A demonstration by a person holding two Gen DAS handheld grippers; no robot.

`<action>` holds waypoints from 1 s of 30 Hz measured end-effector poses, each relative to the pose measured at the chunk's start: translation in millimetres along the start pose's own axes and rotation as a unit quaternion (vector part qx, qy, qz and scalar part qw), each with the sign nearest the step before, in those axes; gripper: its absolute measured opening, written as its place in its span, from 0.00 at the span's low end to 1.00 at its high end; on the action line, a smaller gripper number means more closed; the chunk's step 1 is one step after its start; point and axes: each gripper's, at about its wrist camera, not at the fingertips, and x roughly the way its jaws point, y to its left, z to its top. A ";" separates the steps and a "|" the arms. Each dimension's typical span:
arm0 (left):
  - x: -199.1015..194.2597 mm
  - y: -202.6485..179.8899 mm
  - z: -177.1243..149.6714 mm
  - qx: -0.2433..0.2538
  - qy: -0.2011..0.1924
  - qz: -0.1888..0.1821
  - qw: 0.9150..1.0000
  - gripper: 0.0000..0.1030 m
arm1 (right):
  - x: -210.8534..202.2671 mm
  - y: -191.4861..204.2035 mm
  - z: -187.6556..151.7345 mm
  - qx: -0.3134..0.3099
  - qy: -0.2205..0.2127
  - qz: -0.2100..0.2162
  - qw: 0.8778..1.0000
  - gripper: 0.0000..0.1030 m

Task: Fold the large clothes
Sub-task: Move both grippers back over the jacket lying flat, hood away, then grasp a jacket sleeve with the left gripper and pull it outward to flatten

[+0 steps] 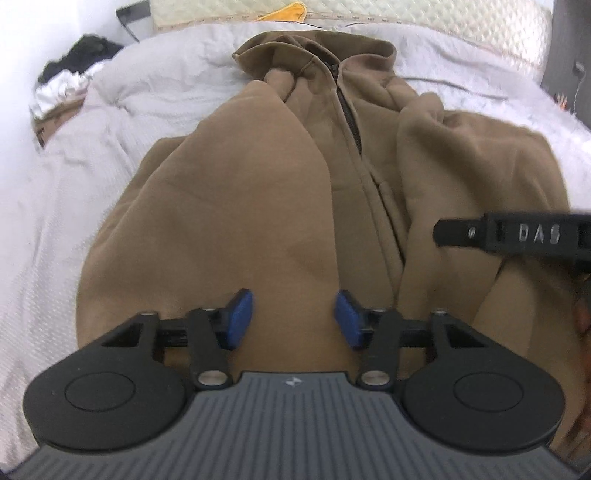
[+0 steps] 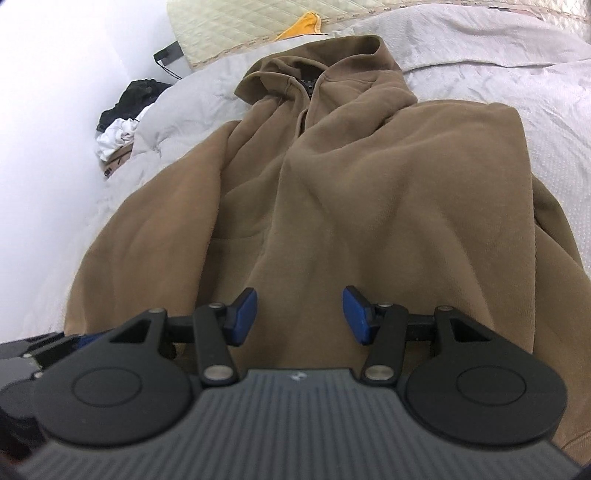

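A large brown zip-up hoodie (image 1: 258, 206) lies on a white bed cover, hood at the far end, with both sleeves folded in over its front. It also fills the right wrist view (image 2: 369, 206). My left gripper (image 1: 293, 319) is open and empty just above the hoodie's near hem, left of the zipper (image 1: 349, 114). My right gripper (image 2: 300, 317) is open and empty above the near hem on the right side. Part of the right gripper shows at the right edge of the left wrist view (image 1: 517, 234).
The white bed cover (image 1: 74, 184) surrounds the hoodie. A quilted cream pillow (image 2: 240, 26) and a yellow cloth (image 2: 303, 24) lie at the head of the bed. A pile of black and white clothes (image 2: 129, 107) sits at the far left by the wall.
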 end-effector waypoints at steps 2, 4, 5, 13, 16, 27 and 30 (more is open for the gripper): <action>1.1 -2.0 -0.3 0.013 -0.007 0.026 1.000 0.18 | 0.0 -0.1 1.4 0.002 0.001 0.000 1.000 0.53; -0.4 1.8 -0.4 0.004 -0.010 0.026 1.000 0.05 | -1.0 -0.6 1.2 0.006 0.001 0.000 1.000 0.52; -1.0 6.3 0.7 -0.005 -0.012 0.023 1.000 0.04 | -0.9 -0.2 1.5 0.007 0.001 0.001 1.000 0.52; -47.8 38.1 -5.4 -0.127 -0.010 -0.056 0.990 0.05 | -3.1 -2.2 3.0 0.015 0.002 0.004 1.000 0.52; -77.2 39.2 -18.2 -0.159 -0.009 -0.081 0.984 0.07 | -5.9 -6.0 2.4 0.022 0.002 0.011 1.000 0.52; -127.3 -5.8 -55.9 -0.160 0.027 -0.089 0.983 0.56 | -12.9 -14.0 -0.9 0.040 0.003 0.026 0.999 0.52; -122.0 -23.7 -66.7 -0.125 0.031 -0.047 0.991 0.55 | -15.1 -15.3 -0.8 0.041 0.003 0.026 0.999 0.52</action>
